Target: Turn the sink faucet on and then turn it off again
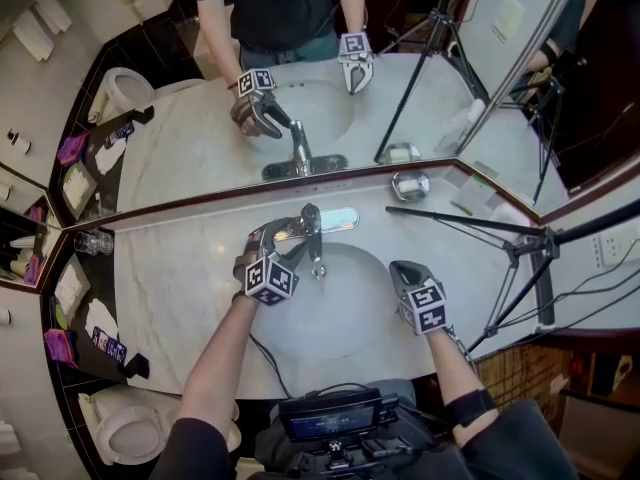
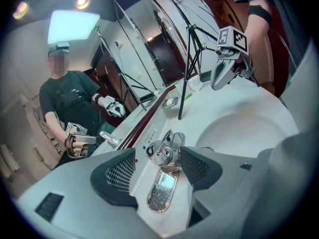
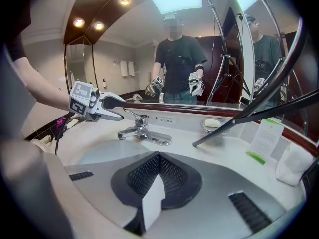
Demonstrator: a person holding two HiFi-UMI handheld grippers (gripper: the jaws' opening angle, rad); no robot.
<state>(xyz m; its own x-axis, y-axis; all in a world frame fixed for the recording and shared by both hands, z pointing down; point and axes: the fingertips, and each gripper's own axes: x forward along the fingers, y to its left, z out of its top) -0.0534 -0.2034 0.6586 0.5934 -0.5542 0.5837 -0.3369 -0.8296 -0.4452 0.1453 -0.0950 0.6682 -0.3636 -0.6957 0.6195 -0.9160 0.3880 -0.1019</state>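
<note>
1. Head view, left: my left gripper [image 1: 287, 232] reaches to the faucet [image 1: 313, 240], which stands at the far rim of the sink basin [image 1: 345, 323].
2. Left gripper view: its jaws are released and spread wide. The faucet's handle [image 2: 160, 151] lies between the pads, apparently untouched.
3. Head view, right: my right gripper [image 1: 399, 267] hangs over the basin's right rim, well apart from the faucet. Its jaws are clenched together on nothing.
</note>
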